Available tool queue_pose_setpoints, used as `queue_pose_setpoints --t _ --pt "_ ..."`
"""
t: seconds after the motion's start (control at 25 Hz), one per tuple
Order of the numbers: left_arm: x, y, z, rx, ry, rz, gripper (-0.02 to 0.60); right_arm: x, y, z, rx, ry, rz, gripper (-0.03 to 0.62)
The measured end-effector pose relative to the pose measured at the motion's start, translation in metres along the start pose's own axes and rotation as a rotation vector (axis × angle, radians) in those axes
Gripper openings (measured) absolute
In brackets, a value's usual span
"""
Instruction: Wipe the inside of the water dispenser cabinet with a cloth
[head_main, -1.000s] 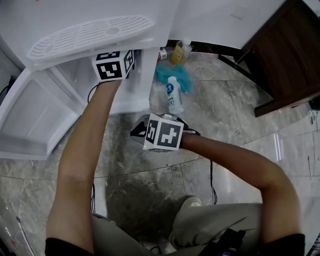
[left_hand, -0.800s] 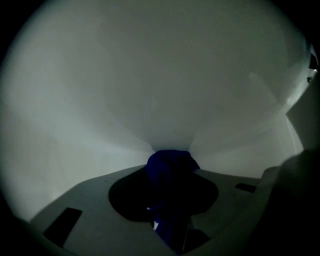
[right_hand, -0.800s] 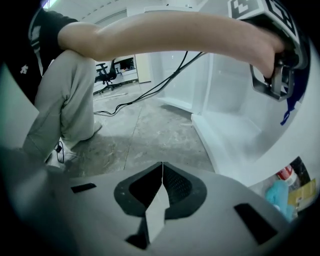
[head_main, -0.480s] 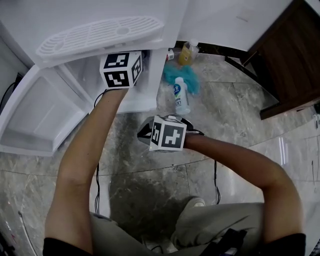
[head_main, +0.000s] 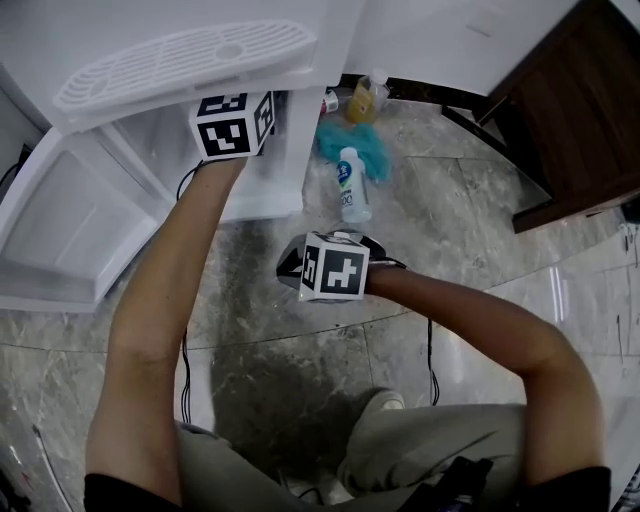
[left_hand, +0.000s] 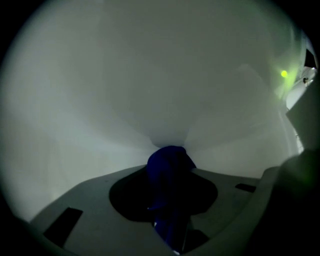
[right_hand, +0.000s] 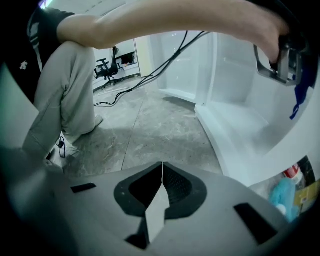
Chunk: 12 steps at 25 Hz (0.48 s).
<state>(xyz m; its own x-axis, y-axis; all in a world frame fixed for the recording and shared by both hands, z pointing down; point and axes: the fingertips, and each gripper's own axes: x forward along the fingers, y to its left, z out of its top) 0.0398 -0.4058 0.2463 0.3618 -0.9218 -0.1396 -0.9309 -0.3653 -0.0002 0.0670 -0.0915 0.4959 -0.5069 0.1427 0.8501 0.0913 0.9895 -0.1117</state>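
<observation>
Head view, looking steeply down: a person crouches on a grey marble floor (head_main: 450, 230) in front of a white water dispenser (head_main: 180, 60), whose slotted drip tray shows at the top. The lower cabinet (head_main: 150, 165) stands open, its door (head_main: 60, 230) swung out to the left. The person's left arm reaches into the cabinet, and the left gripper (head_main: 232, 125) shows only its marker cube at the opening, the jaws hidden inside. Left gripper view: the jaws are clamped on a dark blue cloth (left_hand: 169, 167), whose bunched end sits against the white inner wall, at a corner where two surfaces meet. The cabinet interior is dim and bare white all round it. The right gripper (right_hand: 162, 175) is held low over the floor, just outside the cabinet and apart from it; in the right gripper view its jaws are pressed together with nothing between them. That view also shows the left arm crossing overhead and the cloth hanging from the left gripper at the far right. On the floor beside the dispenser lie a white bottle (head_main: 351, 185) on its side, a teal fluffy rag (head_main: 362, 148) just beyond it, and a yellow bottle (head_main: 362, 100) near the wall. Dark wooden furniture (head_main: 570, 110) stands to the right.
</observation>
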Motion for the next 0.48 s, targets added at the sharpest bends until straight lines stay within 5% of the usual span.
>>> queue_pose_setpoints --t 0.28,0.48 --pt "-0.035 -0.03 0.0 0.141 0.077 -0.214 0.103 -0.002 -0.017 0.007 0.092 -0.021 0.03 0.0" --pt "-0.09 -0.048 -0.031 0.205 0.216 -0.41 0.104 -0.015 -0.043 0.025 0.069 -0.046 -0.026 0.0"
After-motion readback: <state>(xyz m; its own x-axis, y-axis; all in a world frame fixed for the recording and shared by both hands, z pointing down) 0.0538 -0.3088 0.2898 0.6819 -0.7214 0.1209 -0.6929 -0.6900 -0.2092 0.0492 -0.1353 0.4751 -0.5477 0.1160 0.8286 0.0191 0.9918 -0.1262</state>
